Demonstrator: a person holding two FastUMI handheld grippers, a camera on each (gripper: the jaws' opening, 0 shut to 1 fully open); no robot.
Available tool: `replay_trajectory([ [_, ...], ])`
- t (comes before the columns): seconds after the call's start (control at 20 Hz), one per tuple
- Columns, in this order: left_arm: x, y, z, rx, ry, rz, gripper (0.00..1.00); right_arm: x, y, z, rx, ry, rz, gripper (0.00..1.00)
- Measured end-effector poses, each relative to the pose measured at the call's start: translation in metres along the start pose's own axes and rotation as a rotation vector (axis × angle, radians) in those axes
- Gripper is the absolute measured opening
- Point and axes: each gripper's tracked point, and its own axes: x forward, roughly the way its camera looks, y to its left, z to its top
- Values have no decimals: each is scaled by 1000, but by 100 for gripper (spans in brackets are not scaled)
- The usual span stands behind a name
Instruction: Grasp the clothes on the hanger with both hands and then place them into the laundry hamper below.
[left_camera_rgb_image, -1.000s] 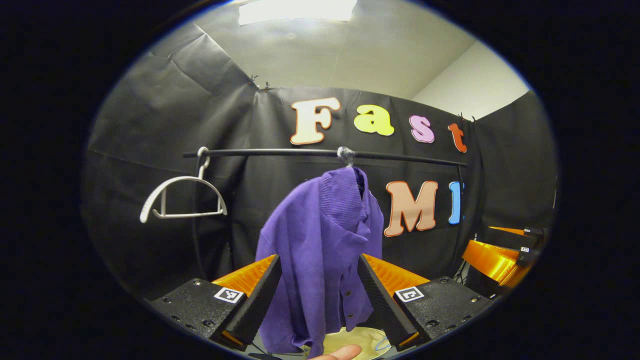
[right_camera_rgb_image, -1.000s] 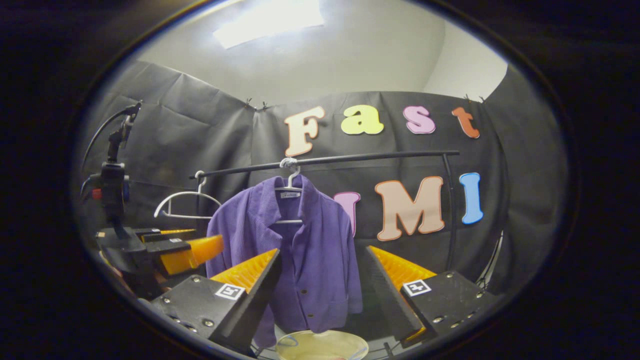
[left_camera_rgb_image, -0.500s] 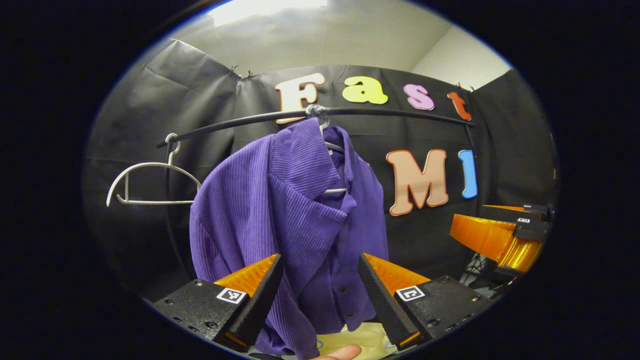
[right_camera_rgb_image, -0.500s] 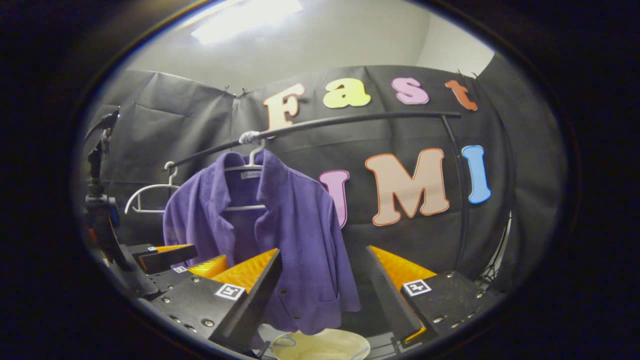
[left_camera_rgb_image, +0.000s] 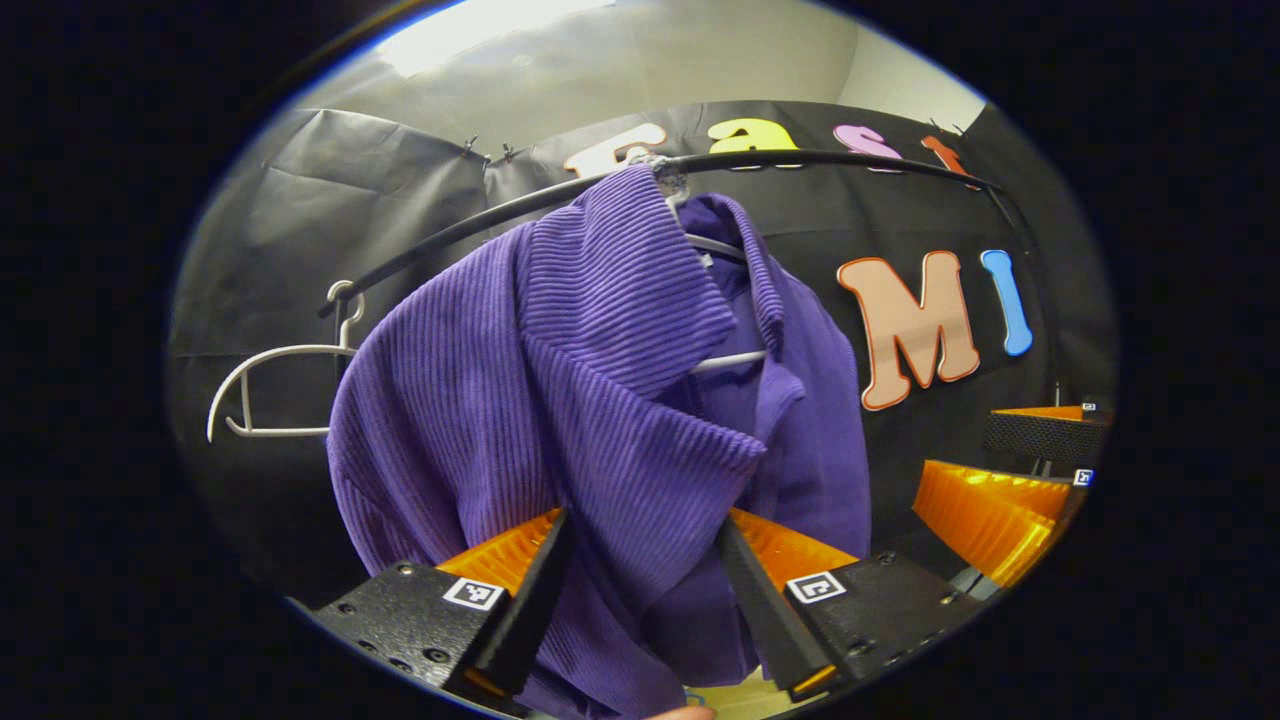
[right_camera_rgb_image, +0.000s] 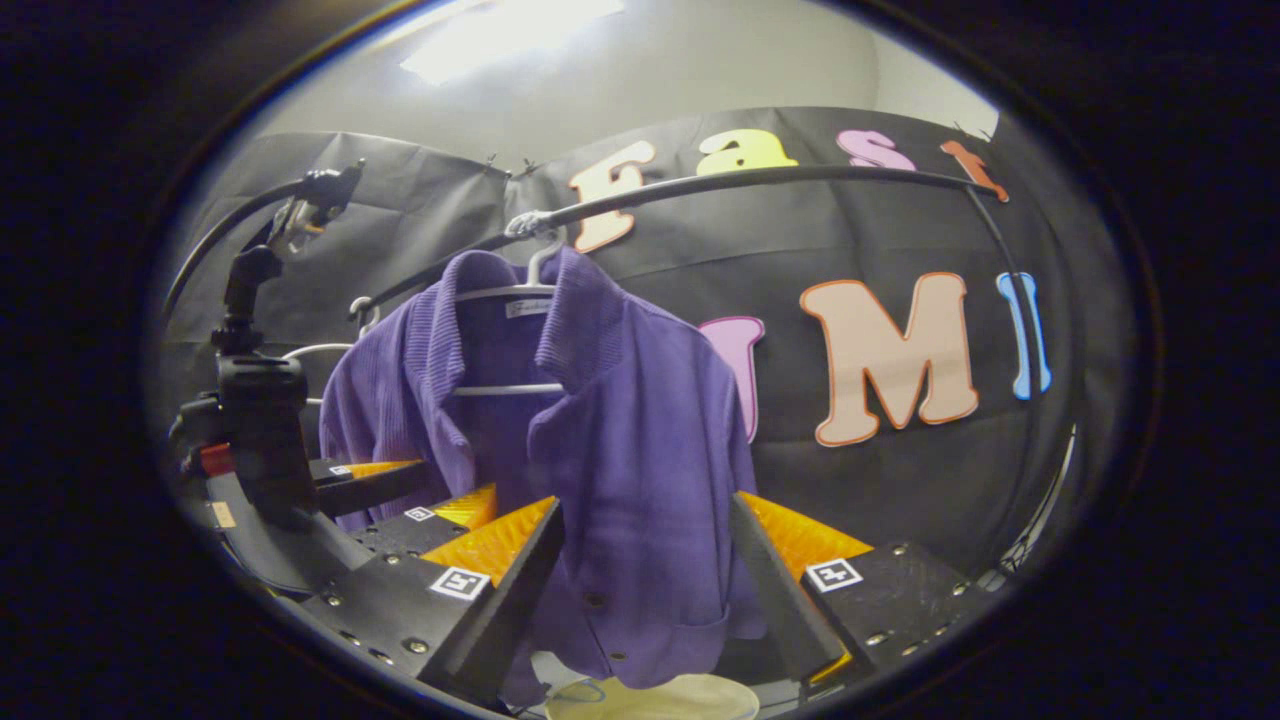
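Black cloth wall (left_camera_rgb_image: 380, 200) hung creased, clipped at seams. Black rail (right_camera_rgb_image: 800, 176) ran across it. Pale ceiling (right_camera_rgb_image: 640, 90) above, one bright light panel (right_camera_rgb_image: 510, 30). White wall (left_camera_rgb_image: 900, 80) showed at upper right.

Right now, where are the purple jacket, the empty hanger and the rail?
purple jacket (left_camera_rgb_image: 560, 400), left gripper view, ribbed front panel.
empty hanger (left_camera_rgb_image: 262, 355), left gripper view, curved top bar.
rail (right_camera_rgb_image: 760, 178), right gripper view, mid-span.
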Motion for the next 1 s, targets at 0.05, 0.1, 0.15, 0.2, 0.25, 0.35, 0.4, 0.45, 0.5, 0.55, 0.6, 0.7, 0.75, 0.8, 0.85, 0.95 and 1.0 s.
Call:
replay_trajectory([
  [0.05,-1,4,3,-14,-17,-4,81,8,4,-1,-10,4,-1,99],
  [0.1,-1,5,7,-32,-30,-15,79,15,8,-4,-20,9,-3,99],
  [0.15,1,4,6,-48,-32,-38,71,23,13,-5,-27,7,-4,100],
  [0.2,4,7,5,-56,-26,-43,70,31,23,-7,-36,8,6,94],
  [0.25,6,16,4,-57,-25,-38,66,39,29,-7,-44,5,10,99],
  [0.35,11,27,1,-66,-26,-47,44,54,41,-9,-32,10,17,93],
  [0.4,13,29,-2,-80,-20,-65,34,57,45,-10,-28,12,20,98],
  [0.45,16,31,-5,-92,-10,-80,24,61,51,-8,-31,7,31,98],
  [0.5,18,32,-5,-100,-14,-100,19,66,54,-5,-36,-5,33,98],
  [0.55,20,32,-4,-107,-27,-117,19,71,55,1,-39,-19,22,98],
  [0.6,20,37,-3,-111,-27,-117,18,75,58,5,-38,-30,15,98],
  [0.7,17,34,-1,-145,-28,-164,4,82,70,11,-28,-45,33,98],
  [0.75,15,32,1,-169,-26,-187,2,88,71,13,-36,-50,34,100],
  [0.8,12,31,0,-182,-21,-211,2,94,70,15,-38,-52,26,94],
  [0.85,8,31,0,-186,-12,-228,1,102,62,16,-37,-46,-15,86],
  [0.95,-4,27,7,-195,-24,-270,0,109,41,17,2,-37,-94,71],
  [1.0,-12,29,11,-194,-36,-291,2,114,31,16,17,-30,-135,64],
])
